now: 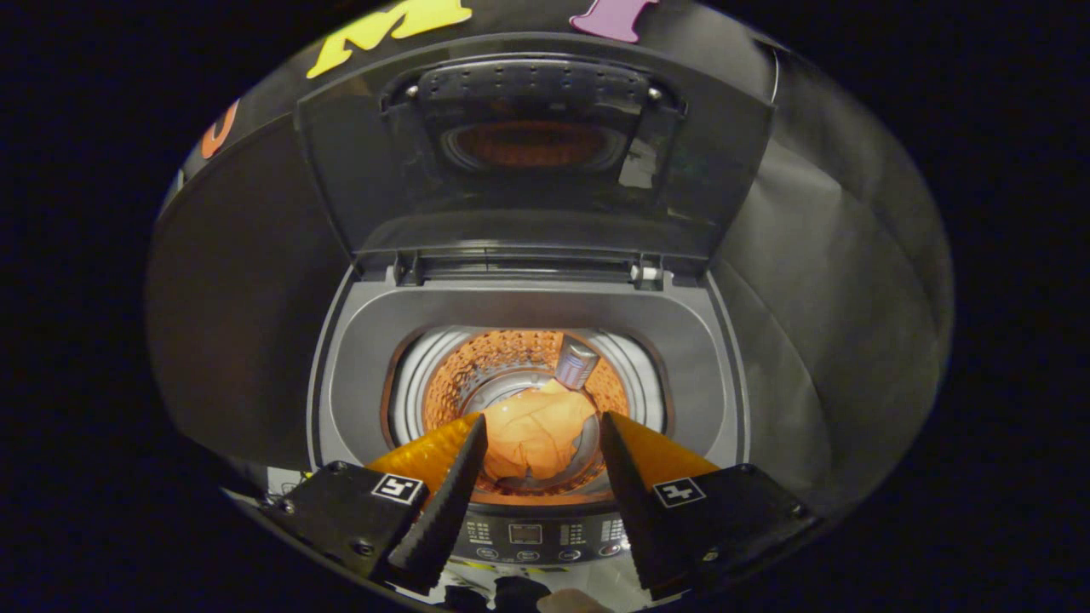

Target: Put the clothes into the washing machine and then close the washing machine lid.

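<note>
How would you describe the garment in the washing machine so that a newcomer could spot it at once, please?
Find the top-loading washing machine with its lid raised. Look down into the round perforated drum; the open gripper hangs above it, holding nothing. Between the fingers, down in the drum, lies the orange garment, soft and crumpled, unlike the hard metal drum around it.

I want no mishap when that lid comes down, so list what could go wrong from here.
1. The gripper hangs open above the drum, with the orange garment lying below its fingers; the fingers could catch in the opening when the lid is closed.
2. The lid stands upright at the back; a careless push might let it slam.
3. The control panel sits just under the fingers and could be pressed by accident.
</note>
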A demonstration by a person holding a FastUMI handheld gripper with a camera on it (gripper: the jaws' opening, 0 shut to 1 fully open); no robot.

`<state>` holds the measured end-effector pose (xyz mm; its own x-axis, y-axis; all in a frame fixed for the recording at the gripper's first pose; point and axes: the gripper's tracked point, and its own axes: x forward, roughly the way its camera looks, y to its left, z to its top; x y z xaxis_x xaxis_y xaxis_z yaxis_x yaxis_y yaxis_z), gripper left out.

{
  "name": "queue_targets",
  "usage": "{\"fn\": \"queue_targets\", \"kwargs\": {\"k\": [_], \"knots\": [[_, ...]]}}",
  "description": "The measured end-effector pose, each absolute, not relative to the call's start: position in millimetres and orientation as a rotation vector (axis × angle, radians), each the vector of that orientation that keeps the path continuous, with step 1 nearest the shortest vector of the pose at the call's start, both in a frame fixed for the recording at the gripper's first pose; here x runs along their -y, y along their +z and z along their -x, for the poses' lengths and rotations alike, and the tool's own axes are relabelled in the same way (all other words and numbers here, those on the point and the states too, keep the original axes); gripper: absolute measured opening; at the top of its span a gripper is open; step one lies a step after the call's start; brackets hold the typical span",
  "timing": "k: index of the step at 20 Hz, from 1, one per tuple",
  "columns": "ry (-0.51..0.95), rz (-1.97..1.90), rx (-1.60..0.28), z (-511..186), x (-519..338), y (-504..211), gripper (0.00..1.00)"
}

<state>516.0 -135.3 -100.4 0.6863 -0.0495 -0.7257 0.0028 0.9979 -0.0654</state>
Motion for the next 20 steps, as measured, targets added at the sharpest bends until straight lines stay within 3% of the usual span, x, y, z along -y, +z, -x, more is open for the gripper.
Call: {"fn": "queue_targets", "kwargs": {"k": [10, 20], "knots": [[0.016, 0.14, -0.531, -524, 125, -1, 0.84], [0.063, 0.069, -0.375, -536, 98, 90, 0.84]]}}
